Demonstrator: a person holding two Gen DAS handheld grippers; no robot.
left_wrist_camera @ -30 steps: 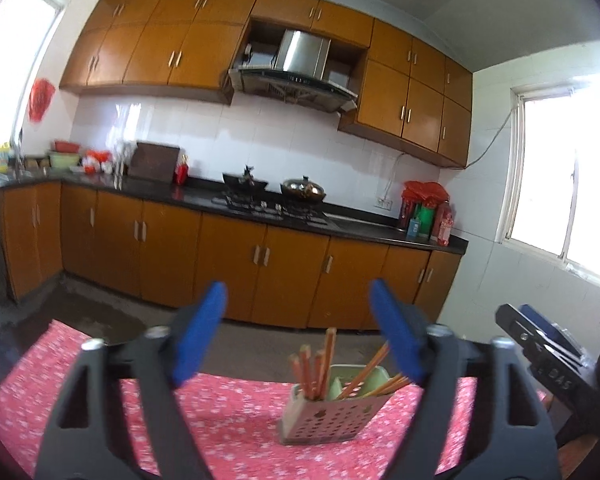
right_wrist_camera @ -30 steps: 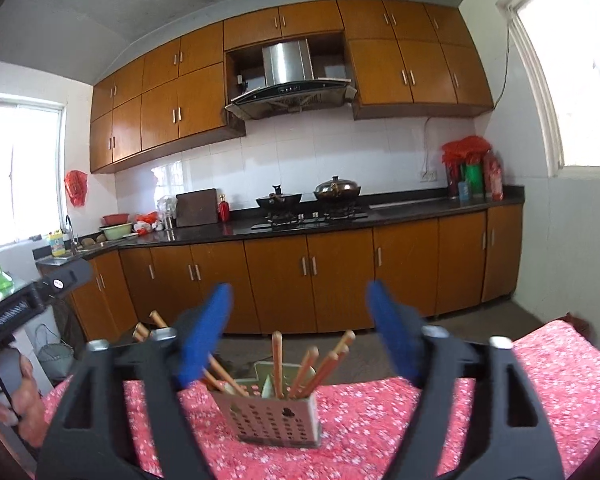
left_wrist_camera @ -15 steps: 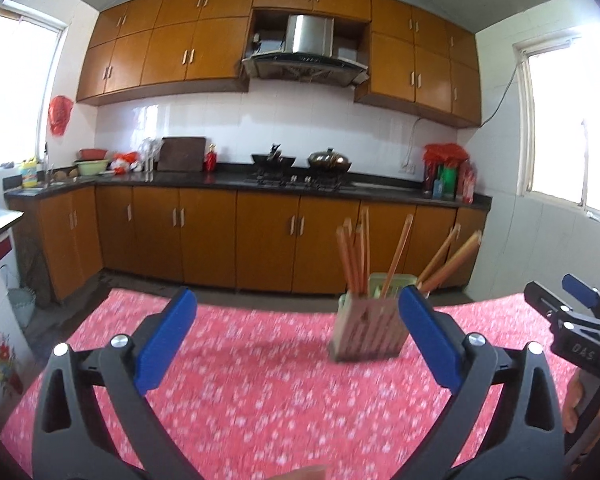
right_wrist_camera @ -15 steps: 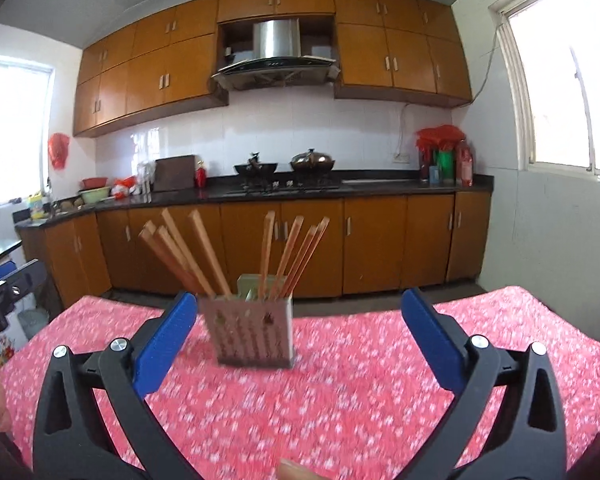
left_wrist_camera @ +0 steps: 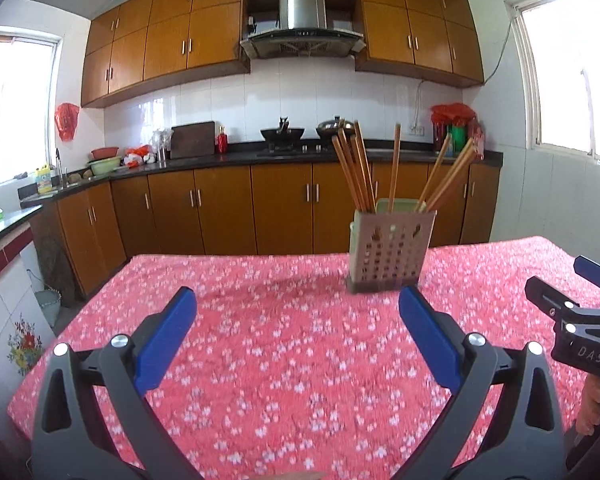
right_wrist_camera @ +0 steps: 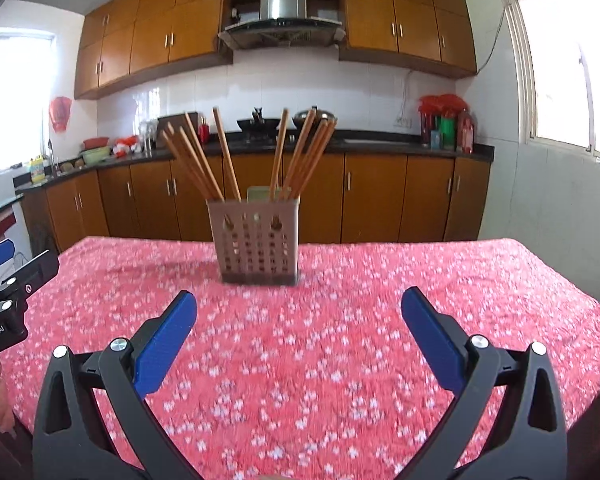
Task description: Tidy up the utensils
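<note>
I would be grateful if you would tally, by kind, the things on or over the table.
Wooden chopsticks: about 9 (they overlap, so the count is not exact)
Perforated chopstick holder: 1
Handheld tools, left tool and right tool, both open and holding nothing: 2
Total: about 12

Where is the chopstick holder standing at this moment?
The chopstick holder stands upright on the red floral tablecloth near the table's far edge, ahead of both open hand-held grippers; centre-left in the right wrist view, right of centre in the left.
</note>
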